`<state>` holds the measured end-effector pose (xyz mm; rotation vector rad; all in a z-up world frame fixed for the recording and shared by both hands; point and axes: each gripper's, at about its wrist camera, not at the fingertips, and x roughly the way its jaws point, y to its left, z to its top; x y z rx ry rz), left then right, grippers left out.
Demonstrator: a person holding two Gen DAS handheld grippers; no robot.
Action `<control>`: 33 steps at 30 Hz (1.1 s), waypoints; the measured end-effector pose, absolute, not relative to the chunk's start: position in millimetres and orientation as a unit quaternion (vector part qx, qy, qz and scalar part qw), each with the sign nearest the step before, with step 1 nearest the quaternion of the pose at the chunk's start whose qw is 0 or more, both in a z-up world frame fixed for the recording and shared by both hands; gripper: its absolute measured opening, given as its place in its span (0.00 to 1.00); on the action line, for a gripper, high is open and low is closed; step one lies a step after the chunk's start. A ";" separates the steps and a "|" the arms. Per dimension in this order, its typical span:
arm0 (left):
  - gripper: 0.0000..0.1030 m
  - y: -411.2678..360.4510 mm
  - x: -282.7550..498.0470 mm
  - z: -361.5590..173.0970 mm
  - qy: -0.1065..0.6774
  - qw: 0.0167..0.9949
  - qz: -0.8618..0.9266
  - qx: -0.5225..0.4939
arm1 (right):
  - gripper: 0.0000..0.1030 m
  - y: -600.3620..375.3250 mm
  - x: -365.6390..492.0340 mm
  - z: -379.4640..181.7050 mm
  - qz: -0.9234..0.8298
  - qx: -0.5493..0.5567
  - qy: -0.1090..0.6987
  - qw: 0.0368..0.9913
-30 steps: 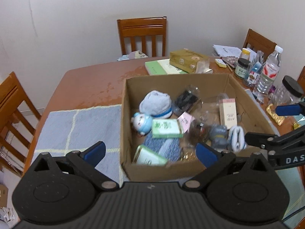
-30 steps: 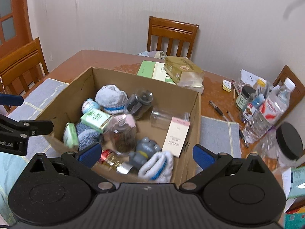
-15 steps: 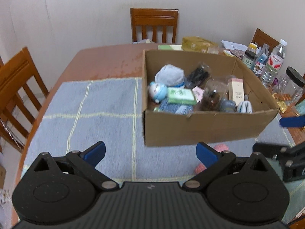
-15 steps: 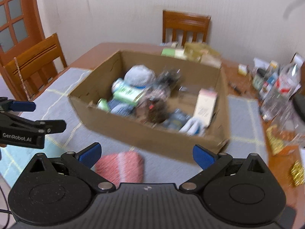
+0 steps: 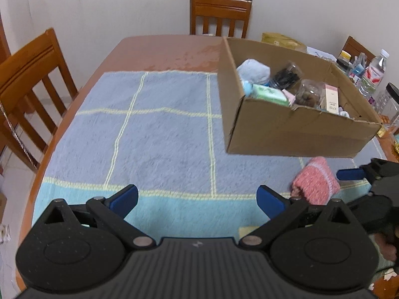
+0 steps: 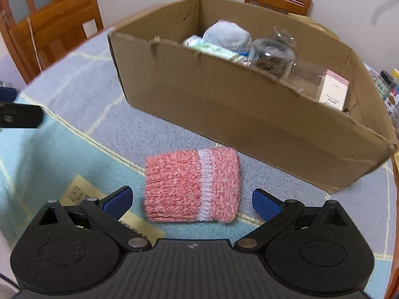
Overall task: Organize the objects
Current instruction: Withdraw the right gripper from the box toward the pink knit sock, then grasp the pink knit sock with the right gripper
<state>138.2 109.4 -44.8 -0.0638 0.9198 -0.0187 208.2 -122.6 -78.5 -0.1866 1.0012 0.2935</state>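
A rolled pink knit sock (image 6: pixel 192 186) with a white band lies on the blue checked cloth (image 5: pixel 162 137), just in front of an open cardboard box (image 6: pixel 249 114). My right gripper (image 6: pixel 192 203) is open, its blue fingertips on either side of the sock, not touching it. The sock also shows in the left wrist view (image 5: pixel 315 184). My left gripper (image 5: pixel 197 199) is open and empty over the cloth, left of the sock. The box (image 5: pixel 294 134) holds a blue hat, jars, small cartons and other items.
A yellow notepad (image 6: pixel 82 194) lies on the cloth by my right gripper's left finger. Wooden chairs (image 5: pixel 30 79) stand at the left and far side of the table. Bottles and jars (image 5: pixel 374 74) crowd the table's right edge beyond the box.
Both grippers have drawn back from above the box and dropped low towards the cloth. The pink sock came into view and now lies between my right gripper's open fingers.
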 end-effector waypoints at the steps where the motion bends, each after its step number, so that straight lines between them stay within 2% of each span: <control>1: 0.98 111.4 137.1 -45.9 0.445 0.895 -0.010 -0.033 | 1.00 -119.9 210.8 -82.1 0.139 -0.093 0.480 0.861; 11: 0.98 121.0 138.8 -46.9 0.447 0.894 -0.013 -0.031 | 1.00 -105.4 233.5 -94.7 0.130 -0.075 0.493 0.857; 21: 0.98 125.5 141.5 -53.8 0.454 0.890 -0.018 -0.035 | 1.00 -109.7 203.4 -86.0 0.131 -0.046 0.542 0.829; 33: 0.98 118.1 148.2 -54.9 0.456 0.889 -0.042 -0.024 | 1.00 -98.9 206.4 -88.9 0.073 -0.047 0.536 0.840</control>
